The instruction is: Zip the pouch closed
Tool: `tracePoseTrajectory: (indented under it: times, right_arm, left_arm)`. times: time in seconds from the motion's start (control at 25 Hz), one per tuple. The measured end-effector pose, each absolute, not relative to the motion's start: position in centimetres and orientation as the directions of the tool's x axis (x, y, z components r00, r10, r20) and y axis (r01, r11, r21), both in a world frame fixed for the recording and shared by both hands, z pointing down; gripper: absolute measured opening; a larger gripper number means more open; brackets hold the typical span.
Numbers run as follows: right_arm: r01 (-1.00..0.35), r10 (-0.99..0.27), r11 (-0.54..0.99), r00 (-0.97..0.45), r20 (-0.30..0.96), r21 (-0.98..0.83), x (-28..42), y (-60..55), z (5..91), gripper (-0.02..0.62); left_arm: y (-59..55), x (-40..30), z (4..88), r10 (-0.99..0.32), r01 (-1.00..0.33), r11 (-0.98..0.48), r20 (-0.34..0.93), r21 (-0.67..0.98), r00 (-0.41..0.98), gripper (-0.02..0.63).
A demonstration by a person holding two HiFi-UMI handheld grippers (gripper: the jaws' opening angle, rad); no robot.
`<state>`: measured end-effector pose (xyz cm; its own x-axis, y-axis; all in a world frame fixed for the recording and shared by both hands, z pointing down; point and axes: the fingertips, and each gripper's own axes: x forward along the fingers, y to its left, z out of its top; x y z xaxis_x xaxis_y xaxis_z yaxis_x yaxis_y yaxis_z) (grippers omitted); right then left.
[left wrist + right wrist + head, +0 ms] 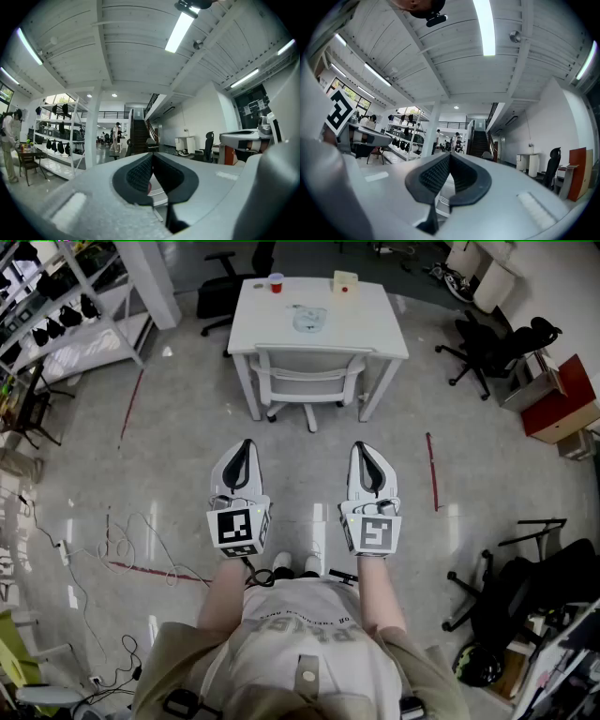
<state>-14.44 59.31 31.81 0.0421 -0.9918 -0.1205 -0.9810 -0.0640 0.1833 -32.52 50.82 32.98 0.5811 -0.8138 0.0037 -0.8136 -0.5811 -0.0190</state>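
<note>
The pouch [309, 320], pale and flat, lies in the middle of a white table [375, 334] far ahead of me in the head view. I hold both grippers side by side over the floor, well short of the table and pointing towards it. My left gripper [247, 444] is shut with nothing between its jaws. My right gripper [361, 447] is shut and empty too. In the left gripper view the left gripper [152, 155] has its black pads meeting at the tips. The right gripper view shows the right gripper [450, 154] closed the same way.
A white chair [309, 381] stands at the table's near side, between me and the pouch. A red cup [276, 282] and a small box [345, 282] sit at the table's far edge. Cables [122, 540] trail on the floor at left; black office chairs [497, 343] stand at right.
</note>
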Motion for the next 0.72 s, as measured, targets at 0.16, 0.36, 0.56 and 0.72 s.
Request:
tracePoseTrajectory:
  times: [0.16, 0.36, 0.56, 0.72]
  right_arm:
    - [-0.978, -0.992, -0.063, 0.039, -0.122, 0.197, -14.2, 59.7, 31.9, -0.005]
    - [-0.978, -0.992, -0.056, 0.032, -0.121, 0.203, -14.5, 59.9, 31.9, -0.005]
    - [-0.977, -0.993, -0.060, 0.037, -0.116, 0.203, -14.1, 60.2, 31.9, -0.005]
    - [-0.991, -0.991, -0.082, 0.071, -0.112, 0.102, -12.4, 60.7, 32.4, -0.002]
  left_arm:
    - [51.2, -32.3, 33.3, -0.815, -0.815, -0.579, 0.004, -0.016, 0.579, 0.009]
    - [51.4, -32.2, 33.4, -0.815, -0.815, -0.579, 0.009, -0.015, 0.579, 0.009]
    - [51.8, -32.0, 33.6, -0.818, -0.818, -0.575, 0.020, -0.018, 0.575, 0.008]
    - [52.0, -31.8, 33.6, -0.823, -0.823, -0.568, 0.026, -0.026, 0.567, 0.009]
